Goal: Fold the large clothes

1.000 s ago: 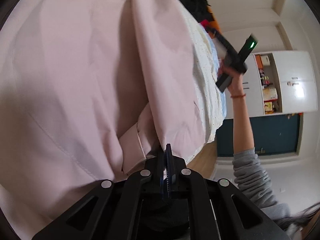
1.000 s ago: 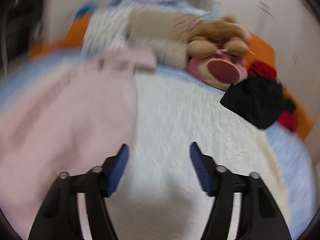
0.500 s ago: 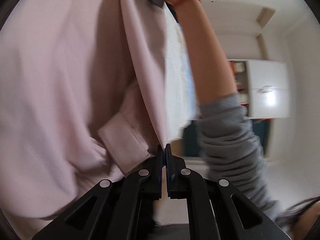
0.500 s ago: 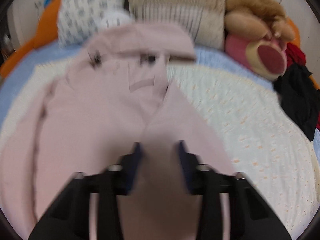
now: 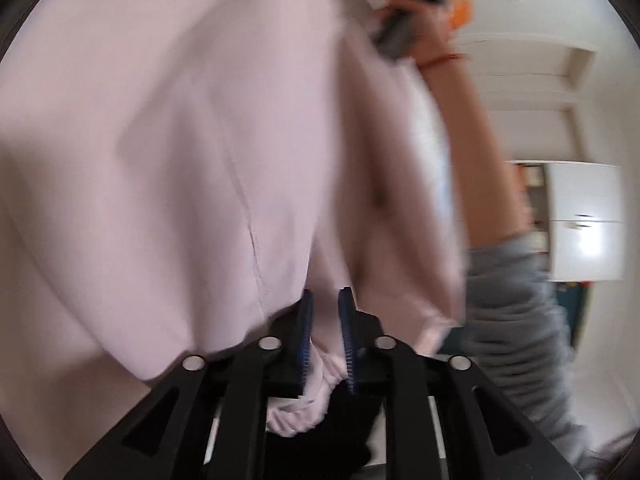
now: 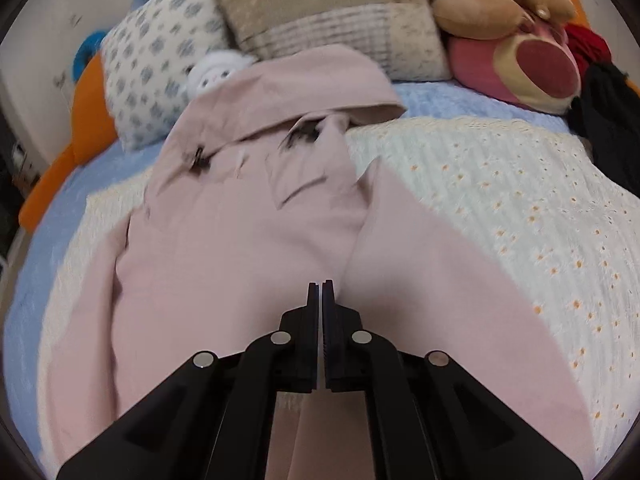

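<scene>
Left wrist view: left claw (image 5: pixel 325 300) standing narrowly parted, pink fabric bunching between its blue-lined fingers (image 5: pixel 306 328) though the pads are not pressing it flat. Pink garment (image 5: pixel 180 140) filling most of the frame, draping close over the claw. Person's right hand (image 5: pixel 412 20) gripping the other tool's black handle at top right, bare forearm and grey sleeve (image 5: pixel 516 304) running down the right side. White cabinet (image 5: pixel 584 220) showing against the far wall. Picture blurring.

Right wrist view: right claw (image 6: pixel 321 292) pinching shut on a ridge of the pink garment (image 6: pixel 240 260), fabric rising into a crease at the tips. Garment lying spread on the bed (image 6: pixel 500 208), over a cream eyelet cover, its collar end pointing toward the pillows (image 6: pixel 320 12). Pink plush bear (image 6: pixel 516 56) lying at upper right, dark clothing (image 6: pixel 608 120) just beside it
</scene>
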Motion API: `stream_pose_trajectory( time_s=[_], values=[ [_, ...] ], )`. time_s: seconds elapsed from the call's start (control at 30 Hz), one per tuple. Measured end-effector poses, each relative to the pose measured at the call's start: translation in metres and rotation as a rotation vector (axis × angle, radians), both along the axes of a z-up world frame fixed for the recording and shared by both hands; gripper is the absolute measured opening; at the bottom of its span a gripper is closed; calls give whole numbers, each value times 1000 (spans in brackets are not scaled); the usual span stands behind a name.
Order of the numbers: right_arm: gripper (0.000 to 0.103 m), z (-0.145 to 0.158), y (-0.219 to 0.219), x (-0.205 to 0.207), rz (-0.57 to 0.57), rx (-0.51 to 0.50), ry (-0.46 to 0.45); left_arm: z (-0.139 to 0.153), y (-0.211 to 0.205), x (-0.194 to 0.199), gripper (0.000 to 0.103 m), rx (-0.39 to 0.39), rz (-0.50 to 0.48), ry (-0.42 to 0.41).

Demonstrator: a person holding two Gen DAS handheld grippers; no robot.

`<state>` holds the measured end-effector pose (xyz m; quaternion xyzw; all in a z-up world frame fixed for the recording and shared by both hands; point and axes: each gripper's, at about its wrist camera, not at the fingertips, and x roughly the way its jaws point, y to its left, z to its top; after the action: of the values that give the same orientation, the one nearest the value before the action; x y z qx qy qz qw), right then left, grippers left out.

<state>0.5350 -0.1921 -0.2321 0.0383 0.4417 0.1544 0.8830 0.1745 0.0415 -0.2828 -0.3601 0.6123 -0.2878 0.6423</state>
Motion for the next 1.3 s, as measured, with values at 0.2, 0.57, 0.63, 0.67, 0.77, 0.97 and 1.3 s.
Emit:
stream_pose_trajectory(
  time_s=[0.2, 0.57, 0.63, 0.67, 0.77, 0.97, 1.3],
  values=[
    [63, 61, 42, -98, 240, -57, -204, 40, 41, -17, 61, 0, 61, -145],
    [75, 95, 154, -446, 868, 88, -235, 90, 229, -75, 86, 307, 437, -253],
    [75, 79, 182, -484, 949, 30, -243, 71, 247, -94, 86, 279, 469, -210],
    [75, 65, 201, -502, 990, -6, -233, 63, 254, -102, 86, 278, 481, -194],
    [74, 27, 245, -525, 1032, -98, -185, 44, 270, -128, 86, 246, 521, -173],
    [54, -21, 276, -515, 983, -246, -111, 33, 287, -159, 86, 207, 612, -186],
    [1, 6, 249, -486, 919, 42, -3, 42, 299, -155, 86, 185, 595, -199]
  ],
)
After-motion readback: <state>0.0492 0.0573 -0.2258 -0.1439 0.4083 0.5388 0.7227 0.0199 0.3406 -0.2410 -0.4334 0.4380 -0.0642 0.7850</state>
